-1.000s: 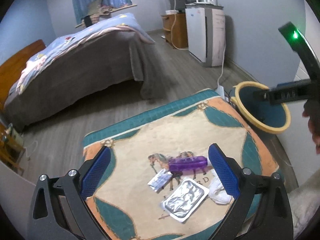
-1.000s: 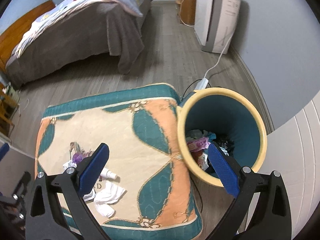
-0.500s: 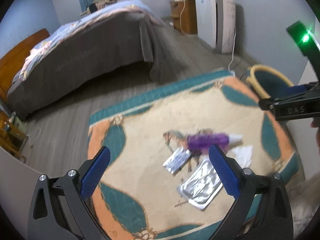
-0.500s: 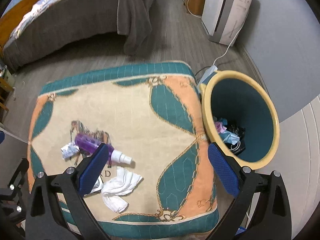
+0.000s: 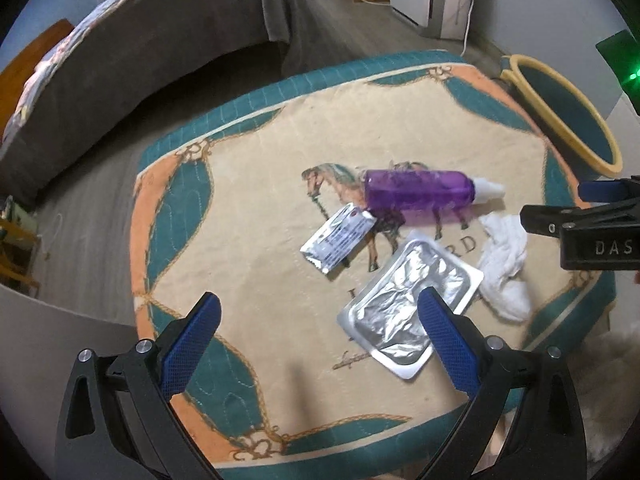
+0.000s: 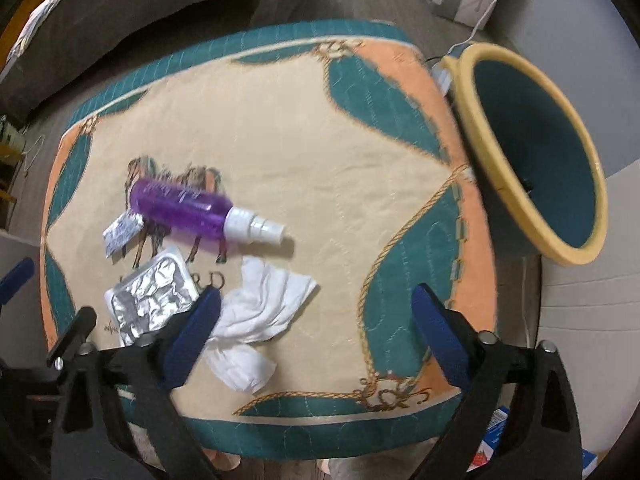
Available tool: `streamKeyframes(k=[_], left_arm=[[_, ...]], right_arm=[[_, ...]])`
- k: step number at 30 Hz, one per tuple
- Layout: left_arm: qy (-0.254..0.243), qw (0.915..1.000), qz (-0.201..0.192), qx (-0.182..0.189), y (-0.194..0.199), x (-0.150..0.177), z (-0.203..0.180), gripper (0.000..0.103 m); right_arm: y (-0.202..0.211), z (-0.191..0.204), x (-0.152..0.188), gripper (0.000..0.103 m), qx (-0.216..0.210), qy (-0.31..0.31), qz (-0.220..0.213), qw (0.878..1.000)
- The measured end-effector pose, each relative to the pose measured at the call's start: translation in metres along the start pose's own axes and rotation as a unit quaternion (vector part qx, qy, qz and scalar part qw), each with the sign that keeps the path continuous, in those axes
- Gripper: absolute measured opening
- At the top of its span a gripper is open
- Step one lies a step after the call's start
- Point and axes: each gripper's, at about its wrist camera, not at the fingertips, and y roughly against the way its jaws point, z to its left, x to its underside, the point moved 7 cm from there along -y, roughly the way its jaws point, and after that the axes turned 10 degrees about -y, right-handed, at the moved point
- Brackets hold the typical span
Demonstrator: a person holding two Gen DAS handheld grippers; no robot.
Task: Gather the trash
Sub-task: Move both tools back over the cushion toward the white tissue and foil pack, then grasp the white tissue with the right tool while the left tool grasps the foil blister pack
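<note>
Purple spray bottle (image 5: 418, 192) beside tissue (image 5: 503, 265)

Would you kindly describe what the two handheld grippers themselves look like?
Both the left gripper and right gripper have black angular frames with silver screws and blue textured finger pads. The right one's body shows white "DAS" lettering and a green light.

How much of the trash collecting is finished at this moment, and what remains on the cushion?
Nothing can be confirmed done: the bin shows no clear contents. Nothing is in hand: left gripper and right gripper are open, empty. Left on the cushion: purple spray bottle, white tissue, foil tray, small sachet.
</note>
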Motion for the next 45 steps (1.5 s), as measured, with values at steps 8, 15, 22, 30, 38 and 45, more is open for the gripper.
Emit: streamKeyframes(k=[8,15,22,30,38,45], left_arm=[[-0.010,0.9999,0.011,-0.005,-0.003,0.006,0.003,0.098],[-0.036,0.9991,0.010,0.023,-0.006,0.005,-0.016,0.098],[-0.075,0.9946,0.024,0.068,-0.019,0.001,-0.048,0.098],[-0.108,0.9897,0.039,0.085,-0.041,0.003,-0.068,0.097],[-0.086,0.9889,0.046,0.112,-0.053,-0.004,-0.068,0.090],[-0.089,0.9892,0.038,0.110,-0.049,-0.010,-0.067,0.071]], right_arm=[[-0.025,0.016,0.010,0.060,-0.039,-0.007,0.055,0.998],[-0.029,0.023,0.010,0.008,-0.040,0.012,0.070,0.997],[0.025,0.029,-0.014,0.008,-0.010,0.106,0.018,0.994],[0.050,-0.003,-0.050,0.008,-0.046,0.072,-0.025,0.996],[0.050,0.001,-0.055,0.008,-0.080,0.042,-0.021,0.996],[0.059,0.004,-0.060,0.008,-0.084,0.055,-0.036,0.994]])
